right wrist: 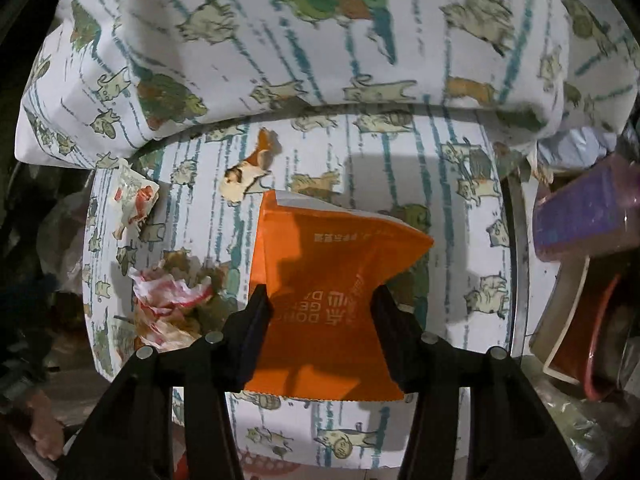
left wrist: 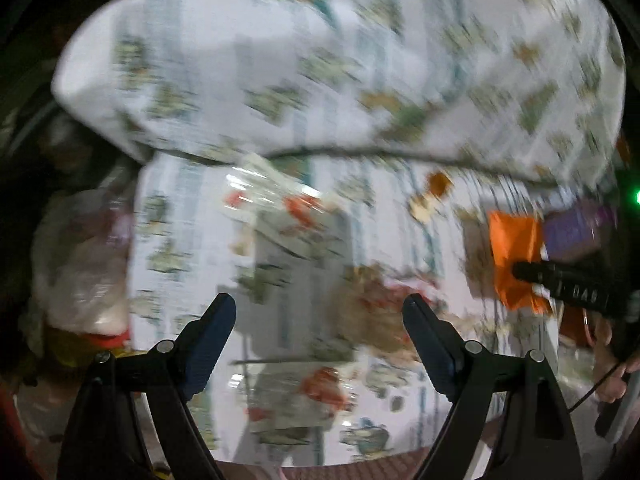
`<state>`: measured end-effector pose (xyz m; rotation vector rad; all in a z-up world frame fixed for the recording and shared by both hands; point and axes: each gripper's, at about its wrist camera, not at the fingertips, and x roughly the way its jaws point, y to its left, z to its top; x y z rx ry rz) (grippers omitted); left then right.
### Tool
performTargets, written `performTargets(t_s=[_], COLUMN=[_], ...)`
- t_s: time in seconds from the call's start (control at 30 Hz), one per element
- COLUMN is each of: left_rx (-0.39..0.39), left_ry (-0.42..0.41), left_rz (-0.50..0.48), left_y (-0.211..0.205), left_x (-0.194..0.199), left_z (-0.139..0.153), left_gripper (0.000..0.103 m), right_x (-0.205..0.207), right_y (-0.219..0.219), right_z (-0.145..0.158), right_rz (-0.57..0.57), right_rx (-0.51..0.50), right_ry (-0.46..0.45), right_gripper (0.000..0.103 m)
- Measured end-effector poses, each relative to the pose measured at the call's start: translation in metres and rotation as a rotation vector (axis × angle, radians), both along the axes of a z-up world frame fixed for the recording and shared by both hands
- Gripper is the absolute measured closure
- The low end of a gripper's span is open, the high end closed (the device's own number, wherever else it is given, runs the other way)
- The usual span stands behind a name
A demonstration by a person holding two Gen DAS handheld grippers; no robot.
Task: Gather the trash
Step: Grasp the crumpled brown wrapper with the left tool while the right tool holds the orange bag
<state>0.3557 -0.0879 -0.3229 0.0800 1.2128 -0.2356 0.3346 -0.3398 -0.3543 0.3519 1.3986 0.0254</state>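
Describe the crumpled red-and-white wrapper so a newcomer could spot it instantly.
Start at the cartoon-cat printed sheet below the matching pillow. Left of the orange packet in the right gripper lies the crumpled red-and-white wrapper, the only balled-up piece.

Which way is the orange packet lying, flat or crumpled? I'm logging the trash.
Mostly flat: the orange packet shows one broad face with a few creases, between the right gripper fingers.
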Motion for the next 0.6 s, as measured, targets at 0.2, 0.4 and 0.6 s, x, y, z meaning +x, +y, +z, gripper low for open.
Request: performTargets(t_s=[0.2,0.4,0.6], left_rx=[0.042,0.001,-0.112], left_ry=[0.041,0.11,0.192], left_rz=[-0.08,-0.029,0.016], left_y=[-0.04,-0.047,-0.049], left_x=[-0.002,0.01,0.016], left_z=[-0.022,-0.042,-0.055], left_gripper=[0.016,0.016,0.017], right_x=[-0.003,-0.005,-0.005], right_y=[-0.01,-0.013,-0.012], right_z=[0.011,0.015,0.019], right_rz=[0.017,0.038,0.044], right_rx=[0.031,0.029,0.04], right_ry=[-0.027,-0.031,-0.041], right_gripper=[0.052,0.052,0.052])
